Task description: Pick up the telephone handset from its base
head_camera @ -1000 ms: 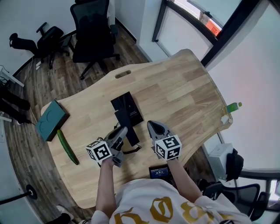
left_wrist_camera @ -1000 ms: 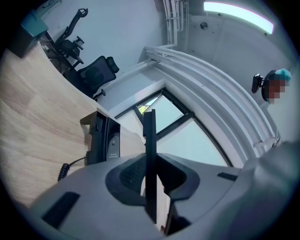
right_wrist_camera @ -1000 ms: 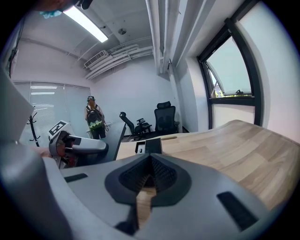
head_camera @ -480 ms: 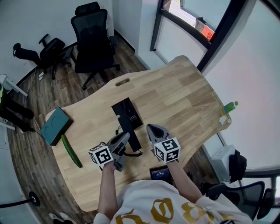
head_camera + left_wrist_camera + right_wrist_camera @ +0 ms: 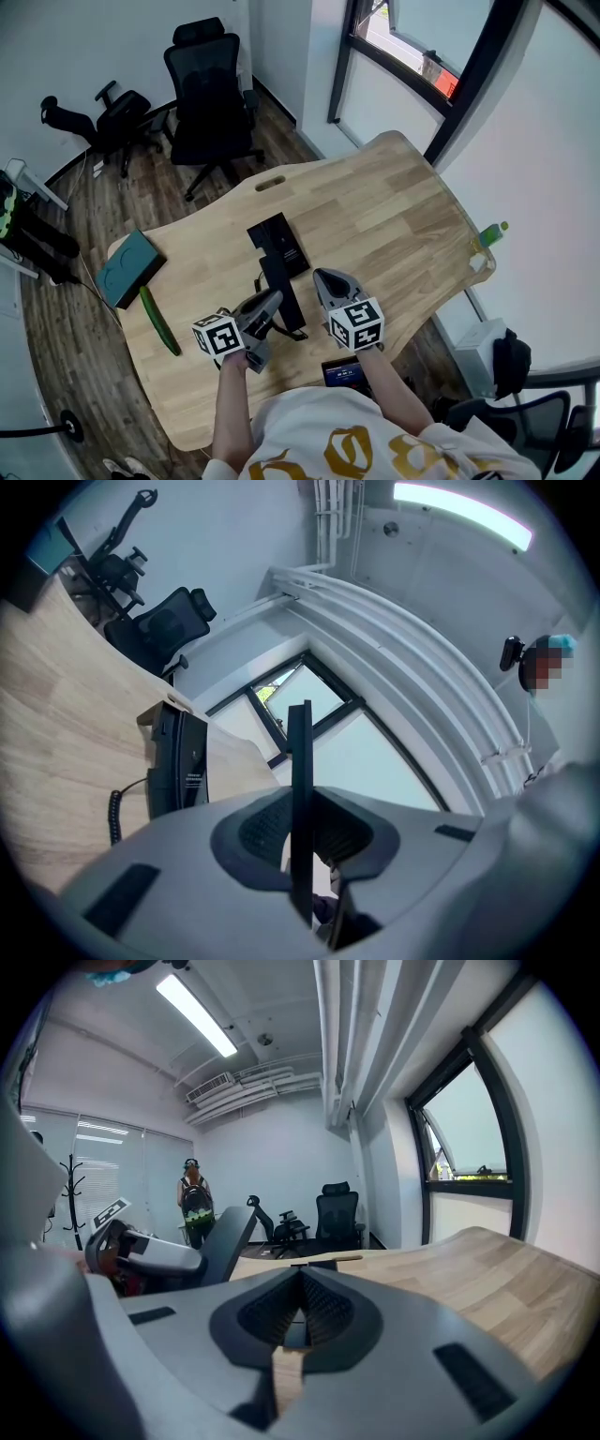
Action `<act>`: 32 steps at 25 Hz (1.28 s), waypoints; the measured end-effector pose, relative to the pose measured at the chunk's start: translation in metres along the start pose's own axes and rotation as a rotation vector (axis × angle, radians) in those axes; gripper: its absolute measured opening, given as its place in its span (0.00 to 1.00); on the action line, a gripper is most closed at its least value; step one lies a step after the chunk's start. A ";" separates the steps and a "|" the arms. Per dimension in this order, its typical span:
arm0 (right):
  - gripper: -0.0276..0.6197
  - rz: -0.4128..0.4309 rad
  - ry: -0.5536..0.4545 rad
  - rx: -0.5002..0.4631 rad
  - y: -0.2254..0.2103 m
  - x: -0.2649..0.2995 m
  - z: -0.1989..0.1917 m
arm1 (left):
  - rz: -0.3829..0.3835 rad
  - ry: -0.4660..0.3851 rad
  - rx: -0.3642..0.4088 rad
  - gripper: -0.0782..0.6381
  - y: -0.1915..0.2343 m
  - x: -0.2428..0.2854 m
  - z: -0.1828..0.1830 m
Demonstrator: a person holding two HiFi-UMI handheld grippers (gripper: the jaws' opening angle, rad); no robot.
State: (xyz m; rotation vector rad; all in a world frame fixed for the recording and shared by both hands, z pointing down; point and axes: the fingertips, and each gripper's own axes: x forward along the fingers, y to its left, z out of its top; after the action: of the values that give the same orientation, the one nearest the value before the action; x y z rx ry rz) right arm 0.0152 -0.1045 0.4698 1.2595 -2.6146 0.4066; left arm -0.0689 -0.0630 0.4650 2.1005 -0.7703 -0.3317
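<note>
The black telephone base (image 5: 278,241) lies flat in the middle of the wooden table (image 5: 394,206). My left gripper (image 5: 270,302) is shut on the long black handset (image 5: 284,291), which hangs just off the near end of the base, its cord (image 5: 292,332) trailing below. In the left gripper view the handset (image 5: 299,752) stands edge-on between the pads, with the base (image 5: 178,761) and coiled cord (image 5: 114,810) to the left. My right gripper (image 5: 323,278) hovers beside the handset on the right, shut and empty. Its jaws meet in the right gripper view (image 5: 302,1279).
A teal box (image 5: 131,268) and a cucumber (image 5: 159,321) lie at the table's left end. A green bottle (image 5: 492,232) stands at the right edge. Office chairs (image 5: 211,94) stand beyond the table. A dark device (image 5: 342,372) sits at the near edge. A person (image 5: 192,1206) stands far off.
Both grippers have risen a little. The left one has carried the handset up and slightly away from the base; the right one stayed shut beside it.
</note>
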 end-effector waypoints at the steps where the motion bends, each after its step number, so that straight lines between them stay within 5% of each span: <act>1: 0.05 0.000 -0.002 -0.005 0.001 -0.001 0.001 | -0.001 -0.003 -0.001 0.21 -0.001 -0.002 -0.001; 32: 0.05 -0.060 -0.056 -0.094 0.017 -0.040 0.012 | -0.091 -0.075 -0.029 0.21 -0.035 -0.032 -0.001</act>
State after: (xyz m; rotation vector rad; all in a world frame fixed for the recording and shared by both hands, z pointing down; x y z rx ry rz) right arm 0.0257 -0.0688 0.4440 1.3330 -2.6011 0.2388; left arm -0.0788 -0.0266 0.4364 2.1098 -0.7101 -0.4715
